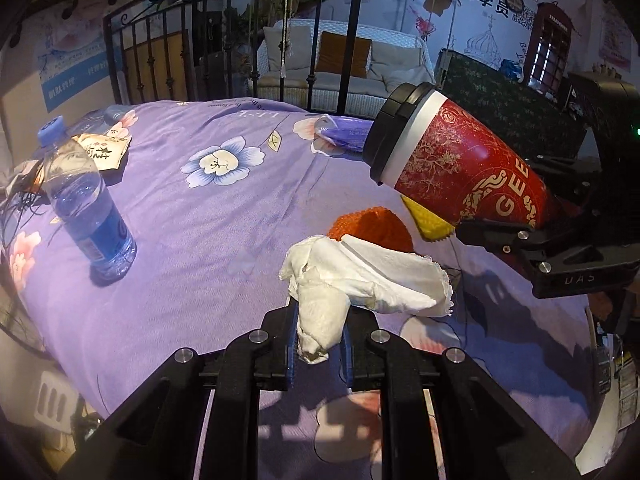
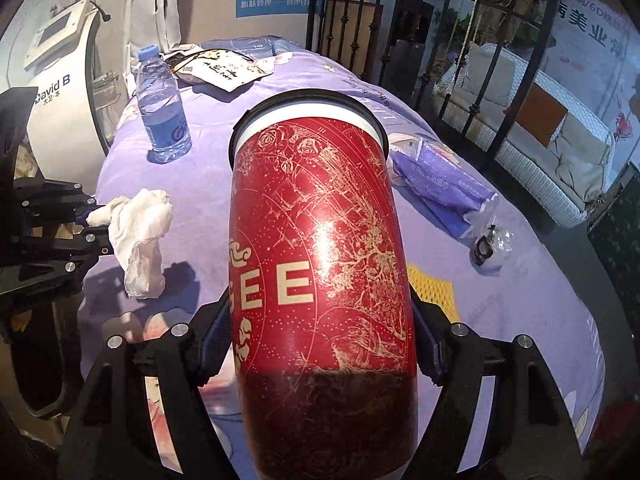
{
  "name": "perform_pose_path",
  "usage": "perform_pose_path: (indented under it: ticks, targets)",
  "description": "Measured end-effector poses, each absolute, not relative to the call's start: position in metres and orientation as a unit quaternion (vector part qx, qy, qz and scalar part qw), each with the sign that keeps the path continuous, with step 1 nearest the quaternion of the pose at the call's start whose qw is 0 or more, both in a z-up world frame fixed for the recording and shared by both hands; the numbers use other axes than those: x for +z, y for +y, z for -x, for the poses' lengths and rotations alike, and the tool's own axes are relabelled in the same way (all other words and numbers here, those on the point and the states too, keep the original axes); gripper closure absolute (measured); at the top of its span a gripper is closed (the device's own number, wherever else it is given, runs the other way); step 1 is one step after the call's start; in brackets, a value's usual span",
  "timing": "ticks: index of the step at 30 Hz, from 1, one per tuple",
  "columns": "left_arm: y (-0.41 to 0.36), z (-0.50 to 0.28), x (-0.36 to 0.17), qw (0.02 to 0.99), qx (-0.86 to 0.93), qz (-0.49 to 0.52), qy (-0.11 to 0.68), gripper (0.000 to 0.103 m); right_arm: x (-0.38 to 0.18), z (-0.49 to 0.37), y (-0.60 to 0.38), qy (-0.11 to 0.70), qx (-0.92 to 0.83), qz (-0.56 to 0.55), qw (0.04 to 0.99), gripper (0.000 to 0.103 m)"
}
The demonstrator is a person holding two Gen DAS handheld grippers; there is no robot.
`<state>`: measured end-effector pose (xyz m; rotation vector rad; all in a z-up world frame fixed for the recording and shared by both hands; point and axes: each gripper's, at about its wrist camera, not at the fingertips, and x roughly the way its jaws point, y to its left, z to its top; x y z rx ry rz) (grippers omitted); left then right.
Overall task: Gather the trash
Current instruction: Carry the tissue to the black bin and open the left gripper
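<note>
Trouble could come from the crumpled tissue point(image 1: 360, 280), pinched by one tail in the clenched left gripper point(image 1: 320, 344) above the purple bedspread point(image 1: 200, 216), or the red cup point(image 2: 320, 264) (tilted, lid toward twelve o'clock) slipping from the right gripper point(image 2: 320, 344) clamping its base

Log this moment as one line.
left gripper: shut on tissue | right gripper: shut on red cup | bottle: on bed

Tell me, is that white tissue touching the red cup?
Apart. The right wrist view shows the tissue hanging from the left tongs, with purple bedsheet plainly visible between it and the red cup.
</note>
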<state>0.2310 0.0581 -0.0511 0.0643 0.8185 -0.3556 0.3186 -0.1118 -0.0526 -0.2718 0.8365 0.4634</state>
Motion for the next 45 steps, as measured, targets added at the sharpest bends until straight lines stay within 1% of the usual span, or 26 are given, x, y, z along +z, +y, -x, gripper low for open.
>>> perform_pose_path:
  ticks: [2, 6, 14, 23, 35, 39, 45]
  targets:
    - [0.06, -0.216, -0.048, 0.903, -0.174, -0.023, 0.392, 0.087, -0.046, -0.293, -0.113, 0.387, 0.22, 0.133, 0.885, 0.029]
    - [0.067, -0.188, -0.046, 0.905, -0.173, -0.007, 0.389, 0.087, -0.039, -0.249, -0.112, 0.372, 0.234, 0.1, 0.893, 0.029]
    - [0.089, -0.135, -0.049, 0.906, -0.151, 0.03, 0.395, 0.087, -0.045, -0.184, -0.102, 0.358, 0.259, 0.036, 0.896, 0.028]
    - [0.122, -0.09, -0.06, 0.906, -0.102, 0.073, 0.405, 0.087, -0.054, -0.145, -0.087, 0.358, 0.284, -0.001, 0.889, 0.028]
    - [0.195, -0.019, -0.074, 0.895, 0.01, 0.103, 0.435, 0.087, -0.059, -0.109, -0.044, 0.349, 0.346, 0.0, 0.871, 0.028]
    - [0.209, -0.005, -0.088, 0.883, 0.036, 0.101, 0.457, 0.087, -0.059, -0.101, -0.036, 0.349, 0.36, 0.004, 0.865, 0.028]
    - [0.228, -0.001, -0.122, 0.85, 0.067, 0.102, 0.513, 0.087, -0.058, -0.093, -0.032, 0.348, 0.37, 0.009, 0.861, 0.028]
